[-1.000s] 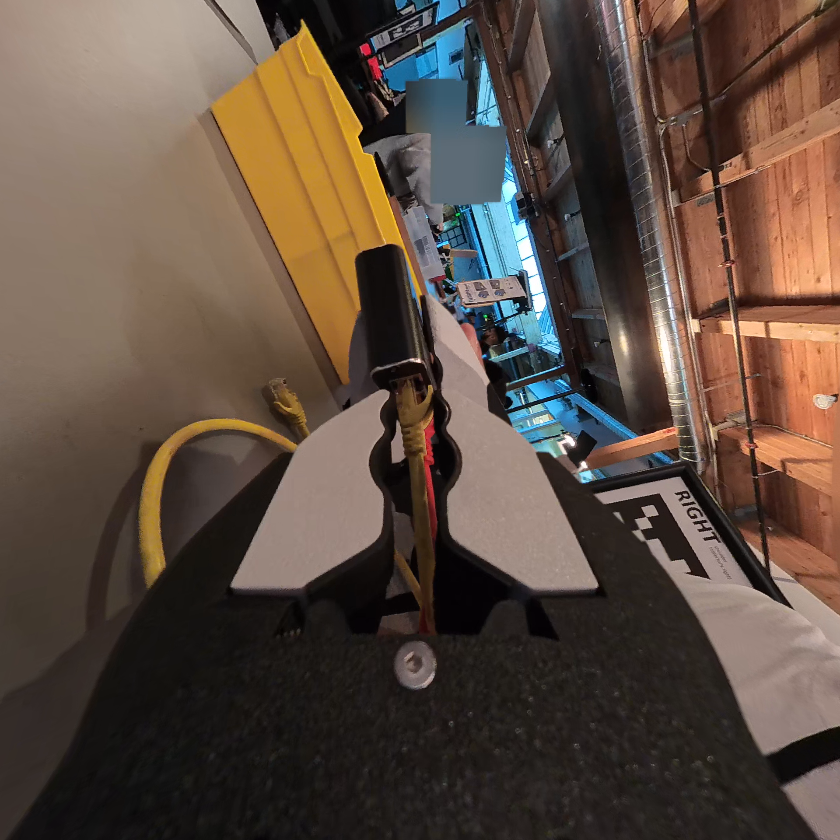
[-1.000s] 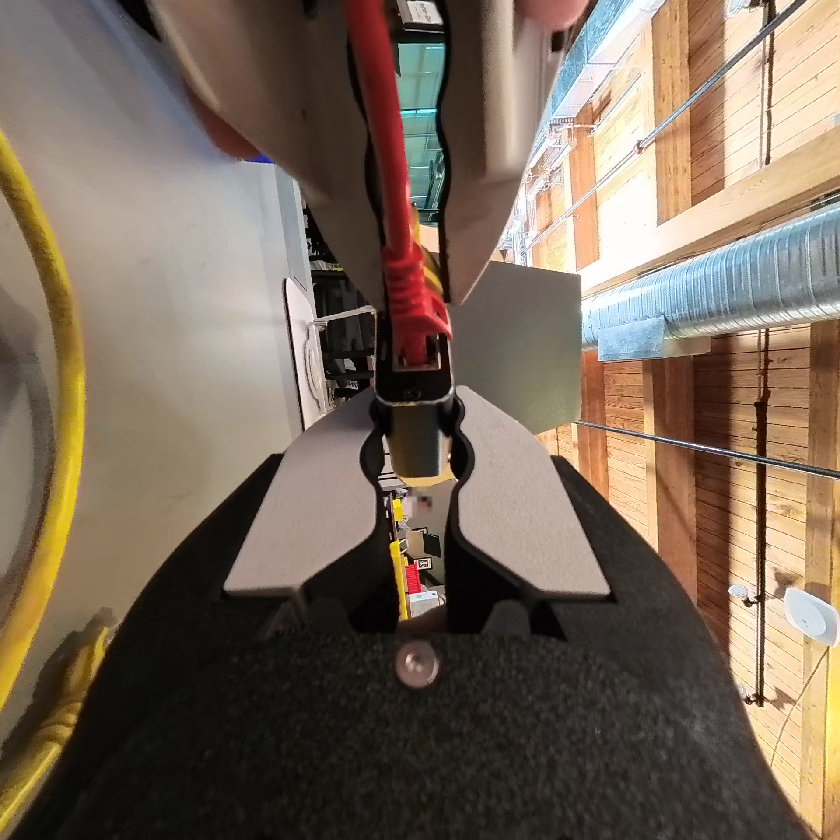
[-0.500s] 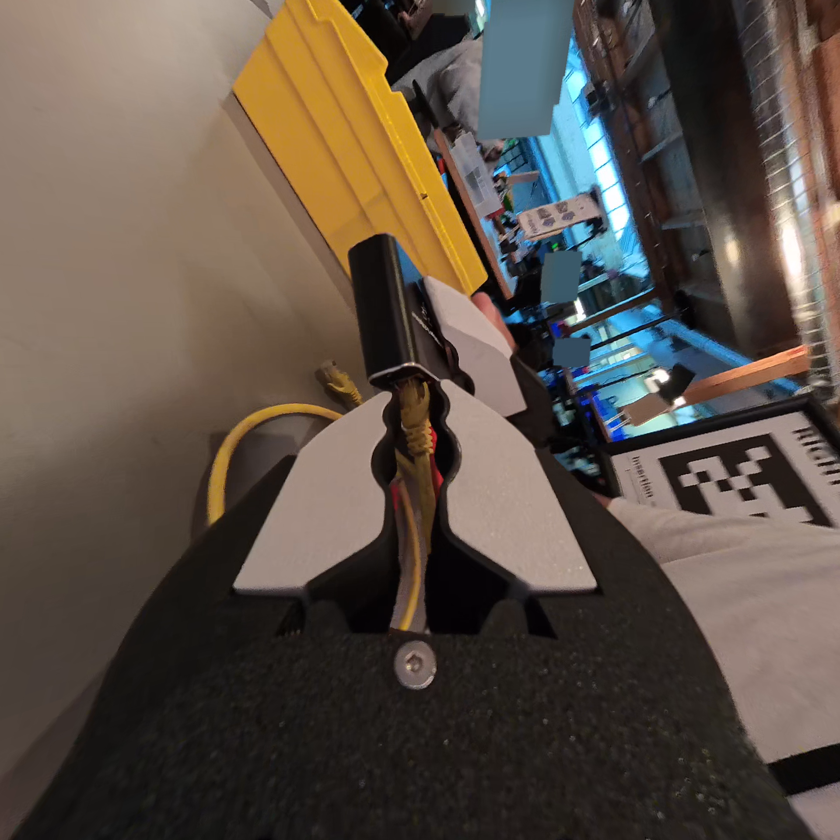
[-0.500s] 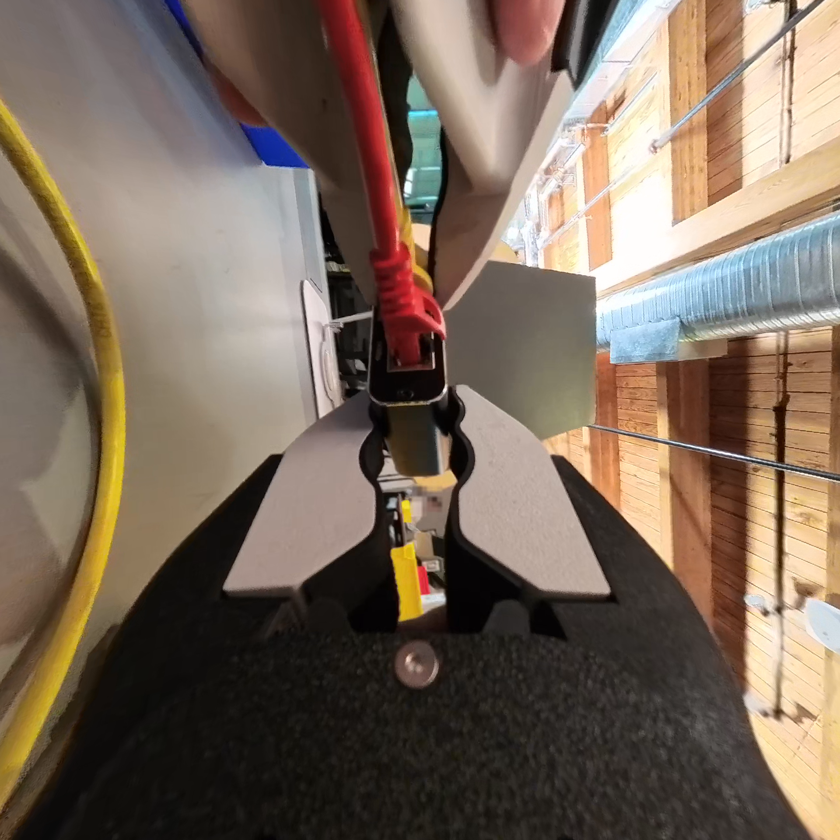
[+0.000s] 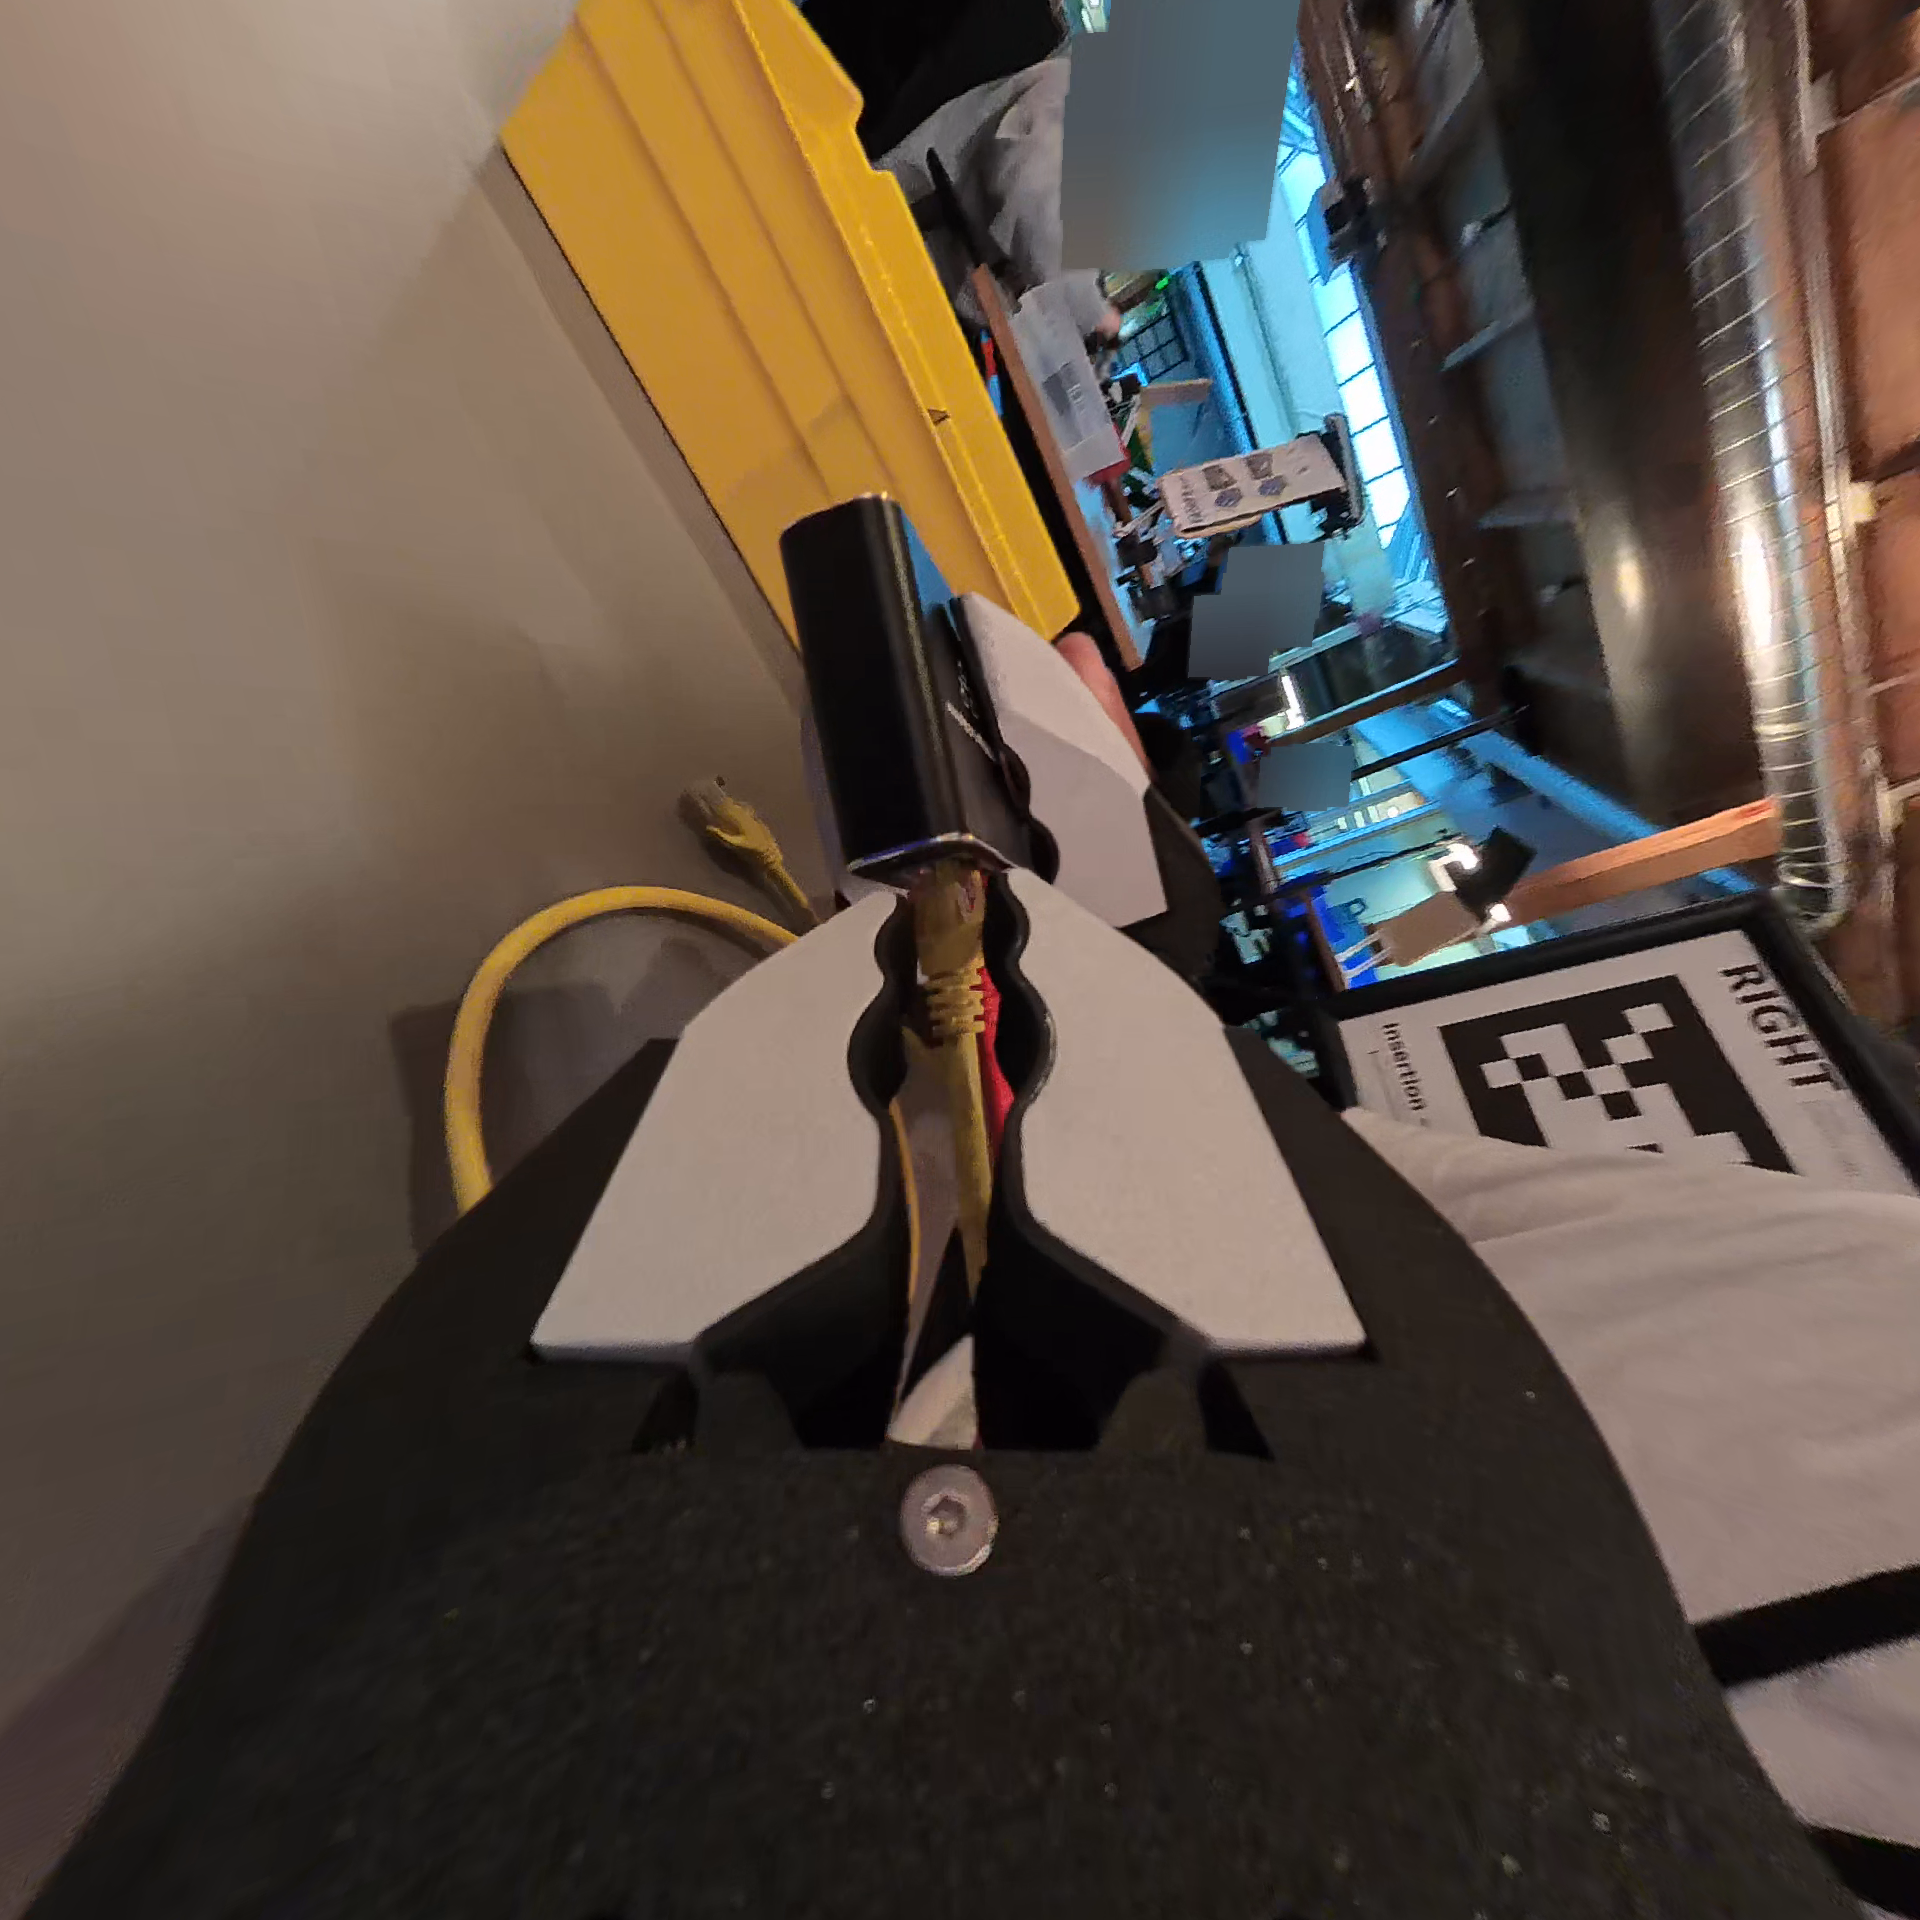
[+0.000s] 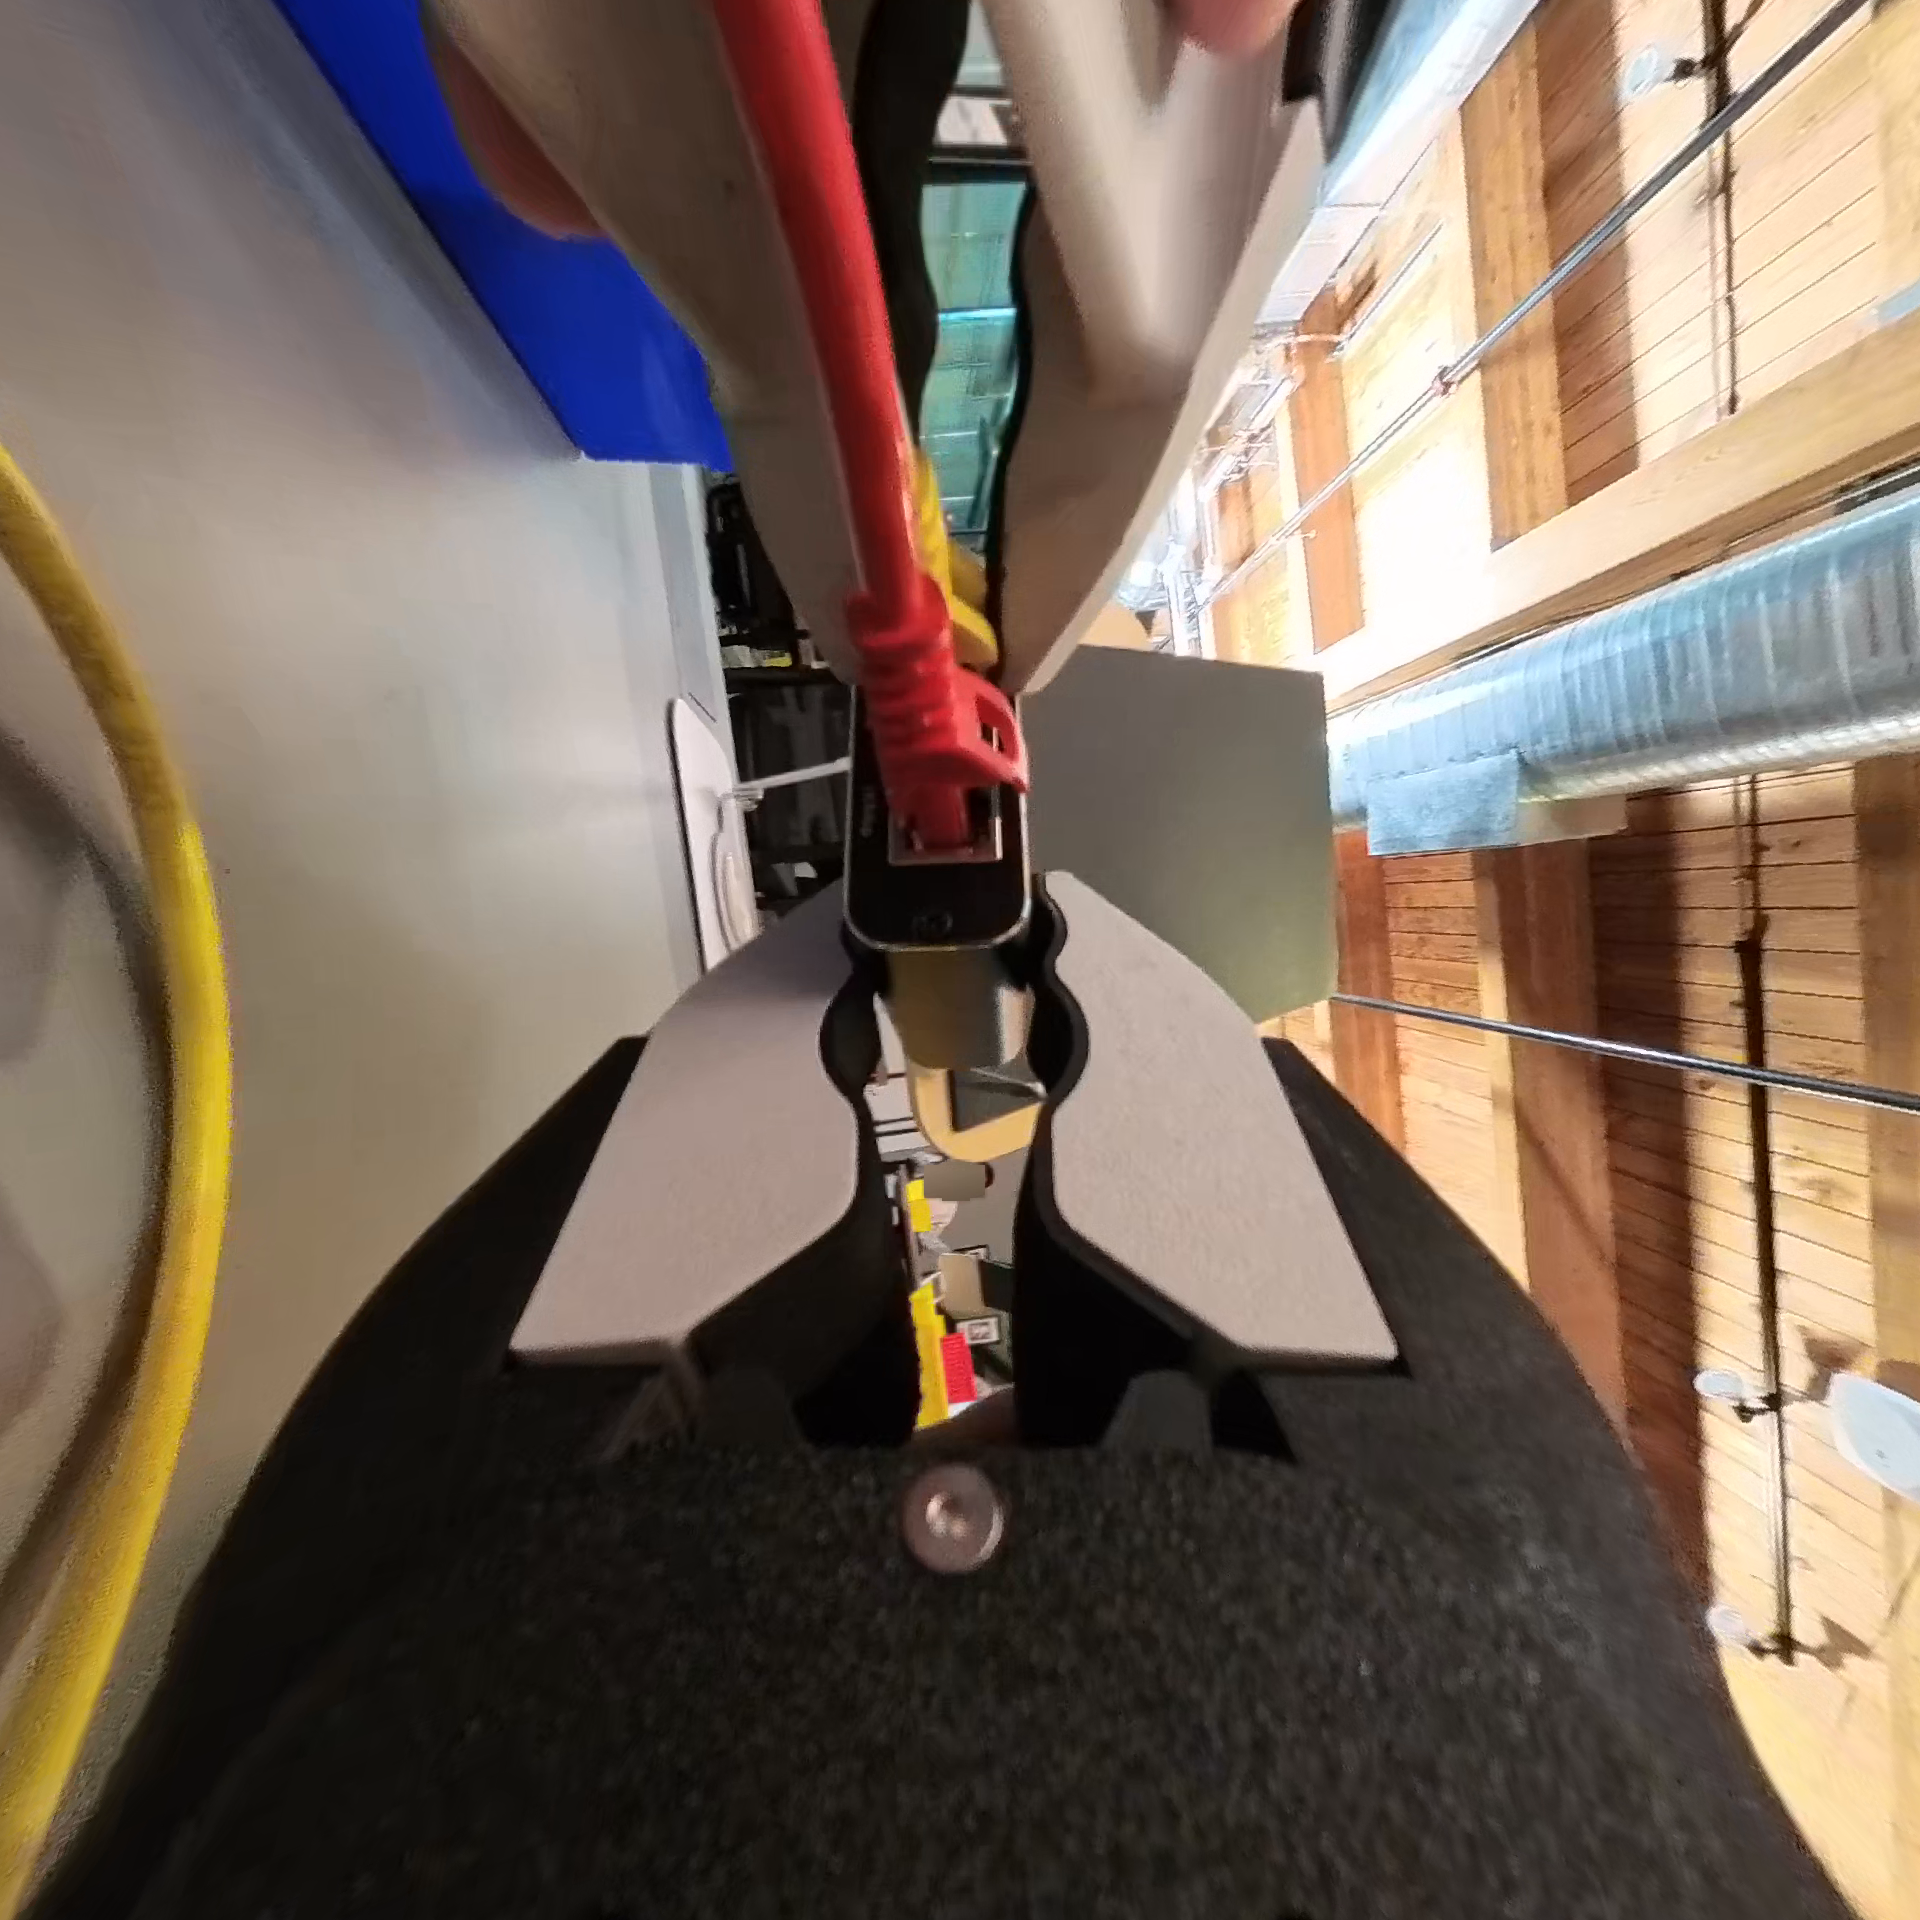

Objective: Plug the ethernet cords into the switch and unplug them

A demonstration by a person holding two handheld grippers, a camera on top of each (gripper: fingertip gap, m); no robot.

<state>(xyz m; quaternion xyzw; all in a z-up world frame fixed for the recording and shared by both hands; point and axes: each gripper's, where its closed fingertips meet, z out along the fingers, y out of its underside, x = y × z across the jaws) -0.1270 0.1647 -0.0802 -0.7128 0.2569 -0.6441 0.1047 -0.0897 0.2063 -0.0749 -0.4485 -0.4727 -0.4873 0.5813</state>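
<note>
My right gripper is shut on the small black switch and holds it in the air. A red ethernet plug sits in the switch's port. My left gripper is shut on the yellow ethernet plug right at the end of the switch. The red cord runs between the same fingers. In the right wrist view the left gripper's fingers come in from above, around the red cord. A second yellow plug lies loose on the table.
A yellow cable loop lies on the pale table; it also shows in the right wrist view. A yellow bin stands behind. A framed marker board and a white sleeve are at the right. A blue object lies far left. Some 5 cm of space lies between my two pairs of fingers.
Both grippers have swung together with the switch, so the background has shifted in both views. The red plug stays in the port and both grips are unchanged.
</note>
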